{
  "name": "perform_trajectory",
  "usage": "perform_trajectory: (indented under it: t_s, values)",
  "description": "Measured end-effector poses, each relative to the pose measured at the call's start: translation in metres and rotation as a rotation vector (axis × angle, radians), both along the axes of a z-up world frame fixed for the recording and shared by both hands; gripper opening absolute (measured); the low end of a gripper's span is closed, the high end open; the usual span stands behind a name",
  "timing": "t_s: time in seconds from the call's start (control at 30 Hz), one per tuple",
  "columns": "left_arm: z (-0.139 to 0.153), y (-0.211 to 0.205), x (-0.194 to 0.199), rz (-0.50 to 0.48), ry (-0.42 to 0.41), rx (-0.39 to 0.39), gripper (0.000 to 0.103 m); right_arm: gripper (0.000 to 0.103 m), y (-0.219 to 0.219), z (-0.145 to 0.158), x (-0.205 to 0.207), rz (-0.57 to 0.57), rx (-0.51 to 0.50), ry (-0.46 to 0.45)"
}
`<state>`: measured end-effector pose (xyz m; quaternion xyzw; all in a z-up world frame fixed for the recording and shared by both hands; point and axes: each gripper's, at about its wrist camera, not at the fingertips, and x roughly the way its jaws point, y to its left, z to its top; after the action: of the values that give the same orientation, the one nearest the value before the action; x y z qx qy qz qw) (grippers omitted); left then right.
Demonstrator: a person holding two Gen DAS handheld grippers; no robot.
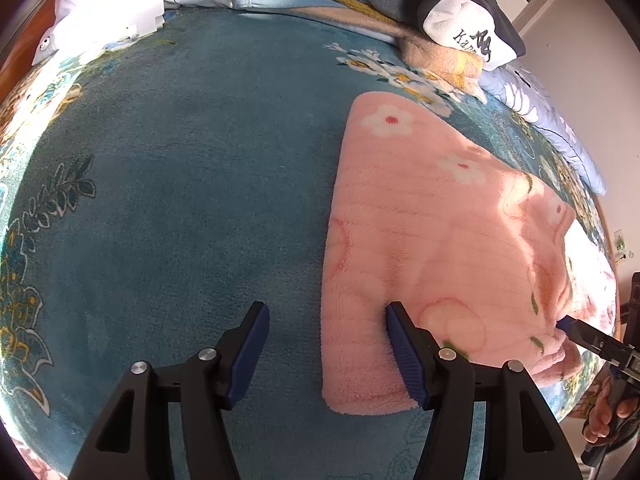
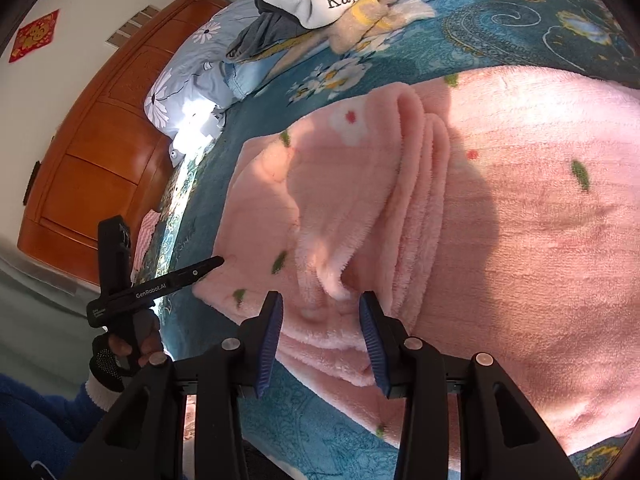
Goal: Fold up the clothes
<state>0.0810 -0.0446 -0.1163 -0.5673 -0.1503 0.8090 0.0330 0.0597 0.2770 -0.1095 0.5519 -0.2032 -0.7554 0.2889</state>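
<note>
A pink fleece garment with white flowers (image 1: 432, 232) lies on the teal bed cover (image 1: 192, 184). In the left wrist view my left gripper (image 1: 326, 312) is open over the garment's near left corner, its right finger on the pink fabric and its left finger over the cover. In the right wrist view my right gripper (image 2: 320, 300) is open, its fingers on either side of a bunched fold of the same garment (image 2: 500, 240). The left gripper (image 2: 216, 261) shows there at the garment's left edge, and the right gripper's tip (image 1: 566, 324) shows at the garment's right edge in the left wrist view.
A pile of clothes, with a white and black Kappa top (image 1: 468, 28) and a beige piece (image 1: 436, 56), lies at the far side of the bed by floral pillows (image 2: 188, 72). A wooden headboard (image 2: 92, 160) stands at the left. The bed edge is near both hands.
</note>
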Motion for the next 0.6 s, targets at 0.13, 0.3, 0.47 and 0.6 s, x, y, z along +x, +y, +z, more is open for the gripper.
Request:
perform_trajectory:
  t_s: [0.13, 0.3, 0.47, 0.6]
  values:
    - [0.001, 0.001, 0.001, -0.003, 0.004, -0.012, 0.064, 0.041, -0.002, 0.001, -0.009, -0.037, -0.002, 0.008]
    - [0.001, -0.001, 0.002, 0.003, 0.001, 0.0, 0.064, 0.035, -0.014, -0.001, -0.017, -0.035, 0.014, 0.005]
    - [0.002, -0.003, 0.003, 0.005, 0.001, 0.006, 0.064, 0.004, 0.004, 0.008, -0.008, -0.097, -0.025, 0.016]
    - [0.005, -0.002, 0.005, -0.011, 0.004, -0.003, 0.064, 0.004, 0.023, 0.023, 0.003, -0.146, -0.069, 0.038]
